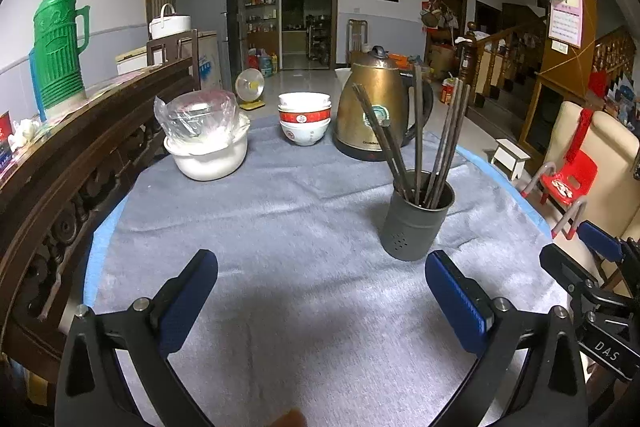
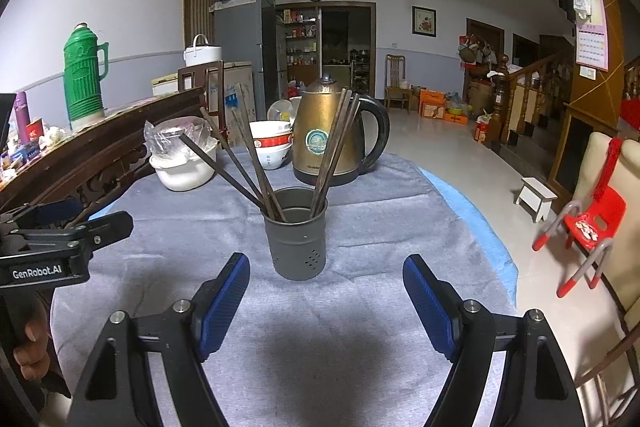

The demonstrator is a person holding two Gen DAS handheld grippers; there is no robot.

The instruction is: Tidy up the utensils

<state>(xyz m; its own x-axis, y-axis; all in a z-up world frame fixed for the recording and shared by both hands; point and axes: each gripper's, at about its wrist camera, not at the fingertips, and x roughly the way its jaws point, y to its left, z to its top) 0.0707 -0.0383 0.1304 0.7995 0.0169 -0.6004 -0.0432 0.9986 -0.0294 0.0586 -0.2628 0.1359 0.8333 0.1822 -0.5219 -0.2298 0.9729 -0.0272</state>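
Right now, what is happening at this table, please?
A person holds a two-finger gripper in each hand over a table covered with a grey cloth. The left gripper and the right gripper are both open and hold nothing. The chopsticks stand in the grey holder, which is in front of the right gripper. Behind it are a brass kettle, stacked bowls and a white pot.

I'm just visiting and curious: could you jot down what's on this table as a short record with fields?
surface: grey cloth
holder: grey cup, upright
utensils: dark chopsticks standing in the cup, fanned out
behind: brass kettle, stacked bowls, wrapped white pot
left tongs: open, empty
right tongs: open, empty, cup just ahead
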